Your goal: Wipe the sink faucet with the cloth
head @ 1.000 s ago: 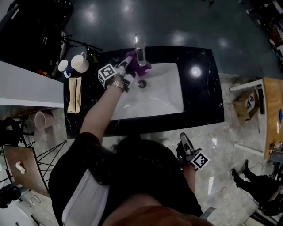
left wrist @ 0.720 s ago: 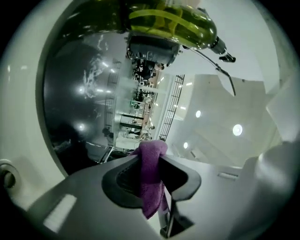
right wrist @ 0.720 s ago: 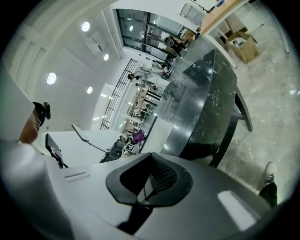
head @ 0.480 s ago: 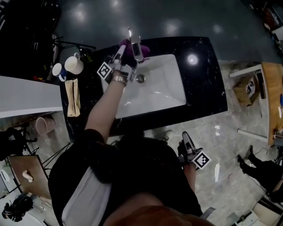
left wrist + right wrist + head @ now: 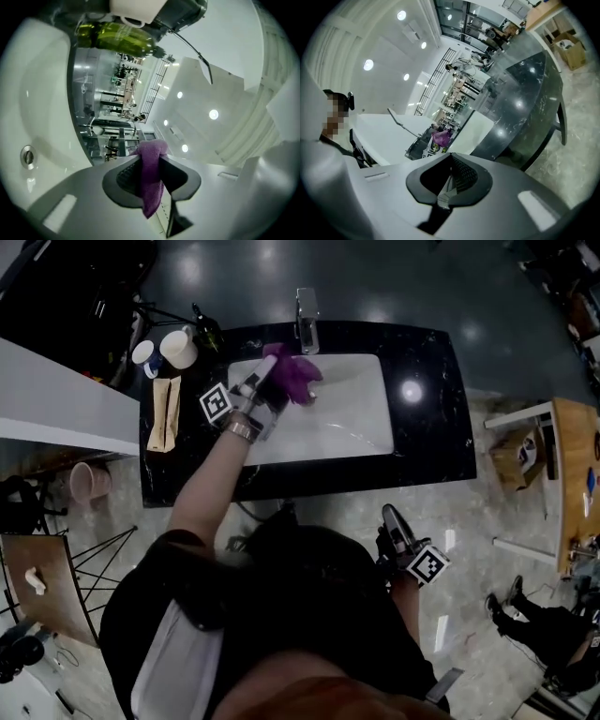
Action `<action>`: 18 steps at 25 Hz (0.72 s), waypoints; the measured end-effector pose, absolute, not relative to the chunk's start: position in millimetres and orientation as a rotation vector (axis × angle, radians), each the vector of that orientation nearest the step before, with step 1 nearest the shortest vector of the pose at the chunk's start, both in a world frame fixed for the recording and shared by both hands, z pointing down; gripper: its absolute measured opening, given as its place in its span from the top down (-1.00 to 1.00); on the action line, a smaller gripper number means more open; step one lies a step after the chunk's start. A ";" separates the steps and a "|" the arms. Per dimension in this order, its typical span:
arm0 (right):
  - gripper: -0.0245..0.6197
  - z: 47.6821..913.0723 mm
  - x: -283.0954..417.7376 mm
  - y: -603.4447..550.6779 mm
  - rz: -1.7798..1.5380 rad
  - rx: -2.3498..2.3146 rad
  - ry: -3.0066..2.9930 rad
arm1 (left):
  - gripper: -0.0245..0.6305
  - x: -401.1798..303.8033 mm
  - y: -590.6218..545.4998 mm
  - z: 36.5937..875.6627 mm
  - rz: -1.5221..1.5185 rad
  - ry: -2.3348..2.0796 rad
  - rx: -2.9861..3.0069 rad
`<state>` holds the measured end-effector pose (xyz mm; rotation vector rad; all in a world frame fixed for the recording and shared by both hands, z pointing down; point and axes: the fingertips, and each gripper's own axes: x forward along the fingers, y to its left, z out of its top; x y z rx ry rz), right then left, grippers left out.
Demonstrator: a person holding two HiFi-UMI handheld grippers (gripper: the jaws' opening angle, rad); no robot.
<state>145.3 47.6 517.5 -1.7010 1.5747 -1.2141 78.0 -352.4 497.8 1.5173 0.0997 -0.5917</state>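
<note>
Leftmost, two mugs (image 5: pixel 178 348) stand at the far left corner of the black countertop (image 5: pixel 433 427). A tan flat item (image 5: pixel 163 414) lies just near of them; what it is I cannot tell. A green bottle (image 5: pixel 208 332) is just right of the mugs.

Left gripper (image 5: pixel 270 371) reaches over the far left part of the white sink (image 5: pixel 361 423). Its jaws are clamped on the purple cloth (image 5: pixel 296 377). The left gripper view shows the fabric pinched between the pads, with a tail hanging out below them.

The cloth is bunched over the basin, just near of the faucet (image 5: pixel 307 322). Whether it touches the spout cannot be made out. The faucet stands upright at the middle of the far rim.

Right gripper (image 5: pixel 394 526) is well apart from the sink, off the counter's near edge, close to the person's body. Its jaws are together with nothing between them.

A cardboard box (image 5: pixel 525 460) sits on the floor to the right.
</note>
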 end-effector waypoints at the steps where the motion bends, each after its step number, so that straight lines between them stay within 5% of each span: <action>1: 0.89 513.8 144.4 50.0 -1.209 -1.684 1.618 | 0.63 68.9 -335.7 489.2 -0.582 0.111 1.554; 18: 0.72 496.8 39.4 119.5 -1.260 -1.249 2.165 | 0.63 -67.0 6.6 479.7 -0.203 -0.001 1.911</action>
